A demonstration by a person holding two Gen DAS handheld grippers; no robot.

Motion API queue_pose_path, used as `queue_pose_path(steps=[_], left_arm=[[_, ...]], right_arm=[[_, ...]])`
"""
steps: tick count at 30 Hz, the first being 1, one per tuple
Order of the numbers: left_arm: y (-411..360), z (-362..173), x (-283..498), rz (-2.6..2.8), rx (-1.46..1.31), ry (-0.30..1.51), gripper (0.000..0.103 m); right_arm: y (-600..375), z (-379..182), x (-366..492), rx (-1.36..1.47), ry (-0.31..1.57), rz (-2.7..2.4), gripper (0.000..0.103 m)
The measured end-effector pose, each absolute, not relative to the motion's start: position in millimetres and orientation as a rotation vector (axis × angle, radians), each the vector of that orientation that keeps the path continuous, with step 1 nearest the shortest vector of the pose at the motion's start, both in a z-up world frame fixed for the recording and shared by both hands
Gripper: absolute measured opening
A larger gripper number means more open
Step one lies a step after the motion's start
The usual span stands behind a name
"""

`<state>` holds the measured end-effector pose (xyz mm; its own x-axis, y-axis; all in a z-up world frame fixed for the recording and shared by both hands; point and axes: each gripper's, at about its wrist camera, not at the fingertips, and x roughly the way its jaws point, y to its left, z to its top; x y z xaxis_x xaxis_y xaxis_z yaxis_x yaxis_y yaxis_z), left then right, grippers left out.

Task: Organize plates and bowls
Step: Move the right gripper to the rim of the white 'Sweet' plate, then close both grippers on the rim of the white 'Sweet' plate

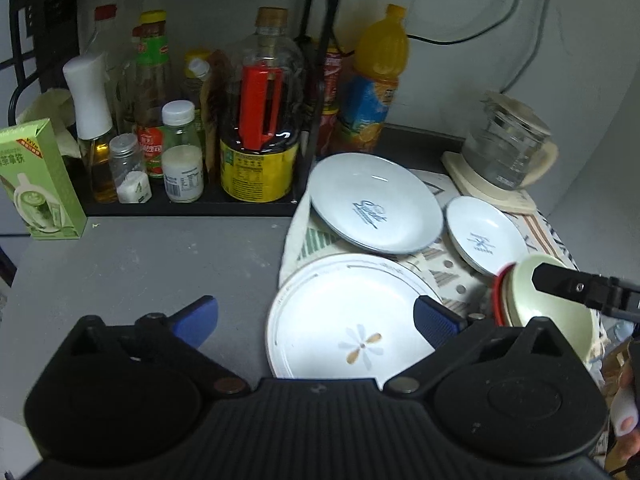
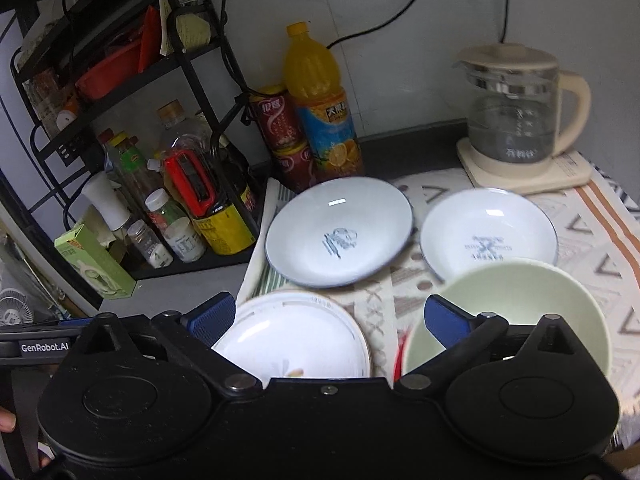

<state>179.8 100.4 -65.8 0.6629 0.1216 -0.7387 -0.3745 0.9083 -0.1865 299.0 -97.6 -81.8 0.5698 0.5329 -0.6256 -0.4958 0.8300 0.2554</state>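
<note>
**Four dishes spread out, nothing stacked yet**

Four pieces are lying apart on the patterned cloth (image 2: 592,236), so I am judging the sorting as barely begun. Nearest me, the flat white flower plate (image 1: 344,320) is hanging partly off the cloth onto the grey surface (image 1: 140,264). Behind it the large blue-rimmed plate (image 1: 376,204) is tilting, one edge propped on a fold of cloth. Just beside that, the smaller blue-rimmed dish (image 1: 484,236) is sitting level, and the pale green bowl (image 2: 516,308) is resting near the front right, with what looks like a red-rimmed piece under it, though I cannot tell exactly what.

I am holding the left gripper (image 1: 316,320) over the flower plate with its jaws wide apart, gripping nothing. The right gripper (image 2: 328,316) is hovering between the flower plate and the green bowl, jaws likewise spread and empty.

All the dishes are looking glazed, hard and glossy, throwing back the lamp. The plates are shallow and round with thin rims; the bowl is deep with a thick lip. I am expecting slick rims that need a firm pinch. The cloth is soft and rumpled, so anything stacked on it could rock.

Still left: nesting the plates by size and setting the bowl in its place.
</note>
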Motion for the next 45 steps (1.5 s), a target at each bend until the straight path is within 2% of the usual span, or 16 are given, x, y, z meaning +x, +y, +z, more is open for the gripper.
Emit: queue_pose_path(steps=[4, 8, 15, 24, 27, 29, 34, 36, 41, 45], left_arm=[[112, -68, 190, 0.309, -0.354, 0.776, 0.103], [119, -76, 207, 0.309, -0.375, 0.79, 0.103], [122, -90, 238, 0.302, -0.388, 0.81, 0.103], [126, -107, 283, 0.287, -0.424, 0.791, 0.099], [130, -115, 298, 0.29, -0.451, 0.797, 0.092], [135, -123, 309, 0.296, -0.478, 0.805, 0.089], [147, -146, 332, 0.324, -0.562, 0.847, 0.064], [149, -156, 340, 0.332, -0.593, 0.863, 0.057], [147, -170, 355, 0.333, -0.607, 0.872, 0.05], [145, -181, 364, 0.341, -0.63, 0.886, 0.038]], right_arm=[[-83, -84, 313, 0.01, 0.708, 0.597, 0.102], [-74, -91, 332, 0.024, 0.765, 0.596, 0.099], [-60, -109, 360, 0.026, 0.855, 0.569, 0.085], [-45, -126, 408, 0.141, 0.98, 0.509, 0.078], [-37, -134, 420, 0.174, 1.011, 0.481, 0.077], [-34, -142, 430, 0.191, 1.049, 0.435, 0.073], [-29, -160, 446, 0.193, 1.108, 0.346, 0.07], [-27, -164, 450, 0.192, 1.124, 0.327, 0.07], [-24, -175, 464, 0.224, 1.156, 0.277, 0.071], [-23, -189, 472, 0.283, 1.213, 0.289, 0.071]])
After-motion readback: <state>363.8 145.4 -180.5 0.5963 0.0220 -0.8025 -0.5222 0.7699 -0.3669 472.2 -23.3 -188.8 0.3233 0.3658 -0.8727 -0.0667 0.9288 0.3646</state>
